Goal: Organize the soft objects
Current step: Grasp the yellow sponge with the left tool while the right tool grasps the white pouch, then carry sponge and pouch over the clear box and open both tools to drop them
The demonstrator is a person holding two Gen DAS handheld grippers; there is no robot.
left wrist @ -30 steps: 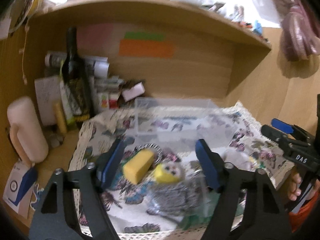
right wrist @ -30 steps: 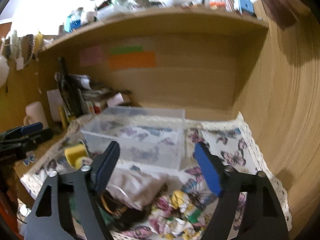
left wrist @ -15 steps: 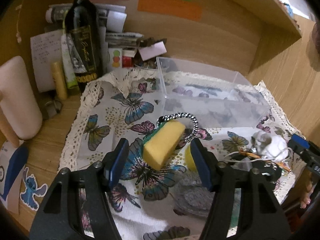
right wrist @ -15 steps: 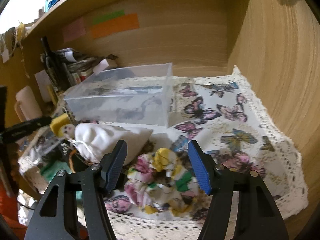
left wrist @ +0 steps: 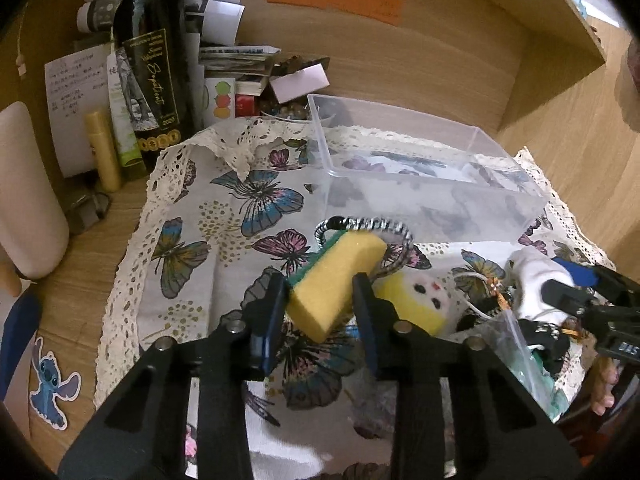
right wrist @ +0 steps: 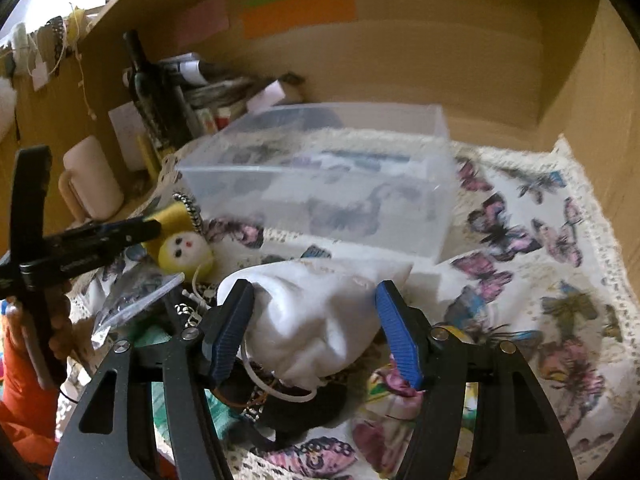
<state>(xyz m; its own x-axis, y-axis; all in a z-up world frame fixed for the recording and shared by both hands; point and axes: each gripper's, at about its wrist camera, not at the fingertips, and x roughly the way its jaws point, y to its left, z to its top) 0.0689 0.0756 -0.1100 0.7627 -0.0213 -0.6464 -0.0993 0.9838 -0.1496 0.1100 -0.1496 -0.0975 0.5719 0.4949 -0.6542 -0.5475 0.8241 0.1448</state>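
My left gripper is shut on a yellow sponge with a green back, which lies on the butterfly cloth. A striped ring lies behind it and a yellow face toy sits to its right. My right gripper is open, its jaws on either side of a white cloth pouch; the pouch also shows in the left wrist view. A floral scrunchie lies under the right jaw. An empty clear plastic box stands behind.
A dark wine bottle, papers and small boxes crowd the back left corner. A pale mug stands at the left. Wooden walls close in the back and right. A plastic bag and dark items lie at the front.
My left gripper moved forward and closed its jaws on the yellow sponge. My right gripper moved left and down, so its open jaws now straddle the white pouch instead of the scrunchie.
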